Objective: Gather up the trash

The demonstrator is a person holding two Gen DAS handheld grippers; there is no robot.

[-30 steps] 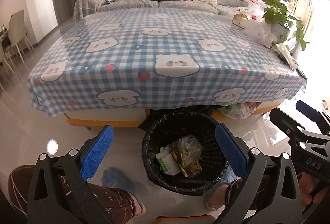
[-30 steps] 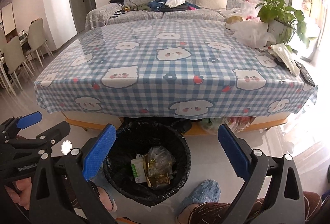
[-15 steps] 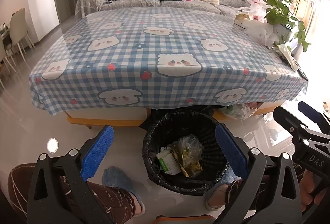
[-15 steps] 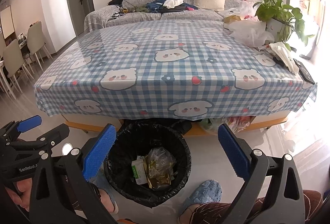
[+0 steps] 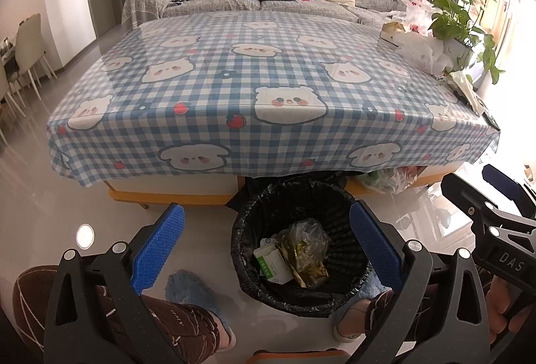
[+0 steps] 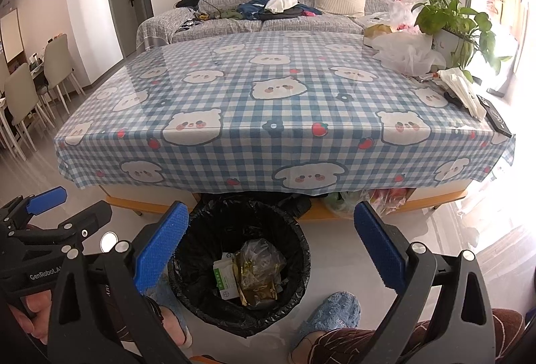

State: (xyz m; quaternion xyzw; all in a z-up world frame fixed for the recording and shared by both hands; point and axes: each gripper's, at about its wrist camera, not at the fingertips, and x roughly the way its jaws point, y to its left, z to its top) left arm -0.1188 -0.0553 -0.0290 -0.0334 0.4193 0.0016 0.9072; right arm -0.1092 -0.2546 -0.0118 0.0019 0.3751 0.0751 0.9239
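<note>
We hold our left claw (image 5: 266,243) and right claw (image 6: 268,245) spread apart, empty, above the black-lined trash bin (image 5: 348,295) on the floor, with wrappers (image 6: 256,270) lying inside.

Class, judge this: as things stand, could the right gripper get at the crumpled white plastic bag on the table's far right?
Probably yes. The right gripper is open and empty, and bare tablecloth lies before the white plastic bag. Only the plant crowds it behind.
</note>
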